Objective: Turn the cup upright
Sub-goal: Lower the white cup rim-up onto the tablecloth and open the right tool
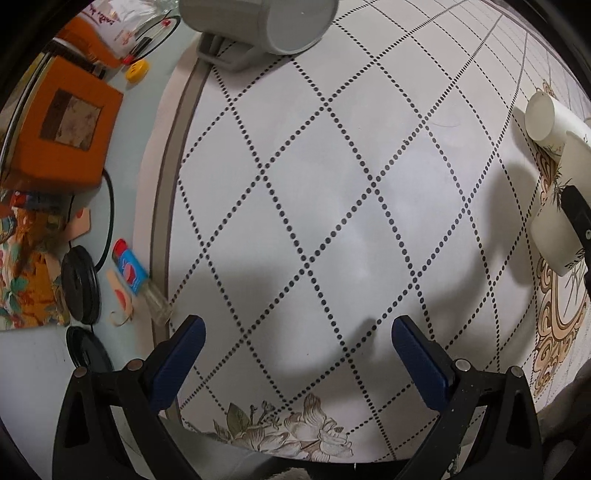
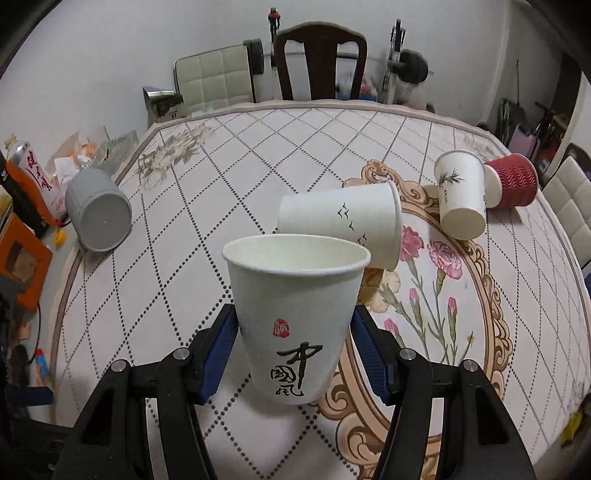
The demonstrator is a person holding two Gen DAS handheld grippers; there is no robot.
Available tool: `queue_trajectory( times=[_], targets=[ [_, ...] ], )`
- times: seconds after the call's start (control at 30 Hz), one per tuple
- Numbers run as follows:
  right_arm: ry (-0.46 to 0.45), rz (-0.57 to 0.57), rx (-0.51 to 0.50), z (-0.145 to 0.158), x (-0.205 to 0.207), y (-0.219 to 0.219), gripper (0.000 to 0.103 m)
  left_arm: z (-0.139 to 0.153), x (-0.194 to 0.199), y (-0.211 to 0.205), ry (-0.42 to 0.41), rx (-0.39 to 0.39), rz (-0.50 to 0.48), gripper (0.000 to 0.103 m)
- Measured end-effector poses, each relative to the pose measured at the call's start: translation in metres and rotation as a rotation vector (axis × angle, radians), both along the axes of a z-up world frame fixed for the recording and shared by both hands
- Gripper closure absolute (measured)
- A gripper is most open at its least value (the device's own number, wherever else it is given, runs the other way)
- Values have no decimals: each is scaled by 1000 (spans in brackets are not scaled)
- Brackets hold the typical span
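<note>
Between the right gripper [image 2: 293, 350] fingers, gripped paper cup [image 2: 295, 314], axis vertical, mouth up, left gripper [image 1: 297, 354] fingers spread

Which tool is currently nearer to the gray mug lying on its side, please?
Left. The left tool faces the gray mug across bare tablecloth; the right tool, holding a paper cup, has it far off left.

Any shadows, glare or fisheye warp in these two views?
Left wrist: broad soft shadows across the tablecloth, its grid lines bowed by the lens. Right wrist: held cup sharp and evenly lit, no glare; table edge curves strongly, black vignette in the corners.
</note>
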State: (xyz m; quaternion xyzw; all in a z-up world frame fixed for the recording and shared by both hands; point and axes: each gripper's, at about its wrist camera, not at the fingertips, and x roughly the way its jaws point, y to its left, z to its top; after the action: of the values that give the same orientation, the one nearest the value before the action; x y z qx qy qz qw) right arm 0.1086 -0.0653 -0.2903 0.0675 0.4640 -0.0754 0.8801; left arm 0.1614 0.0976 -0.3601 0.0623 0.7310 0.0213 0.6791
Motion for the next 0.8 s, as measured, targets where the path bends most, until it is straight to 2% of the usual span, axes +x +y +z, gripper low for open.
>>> queue_trajectory(
  times=[0.17, 0.37, 0.5, 0.67, 0.8],
  targets=[
    [-28, 11, -13, 1, -16, 3, 38, -9, -9, -7, -8, -2, -21, 0],
    [33, 9, 21, -5, -32, -2, 37, -8, -23, -8, -29, 0, -35, 0],
    [60, 5, 20, -8, -43, -4, 21, 6, -44, -1, -58, 0, -36, 0],
    [68, 6, 23, 2, -57, -7, 13, 28, -66, 1, -99, 4, -32, 0],
    [76, 9, 19, 19, -73, -13, 1, 55, -85, 7, -165, 19, -27, 0]
  ],
)
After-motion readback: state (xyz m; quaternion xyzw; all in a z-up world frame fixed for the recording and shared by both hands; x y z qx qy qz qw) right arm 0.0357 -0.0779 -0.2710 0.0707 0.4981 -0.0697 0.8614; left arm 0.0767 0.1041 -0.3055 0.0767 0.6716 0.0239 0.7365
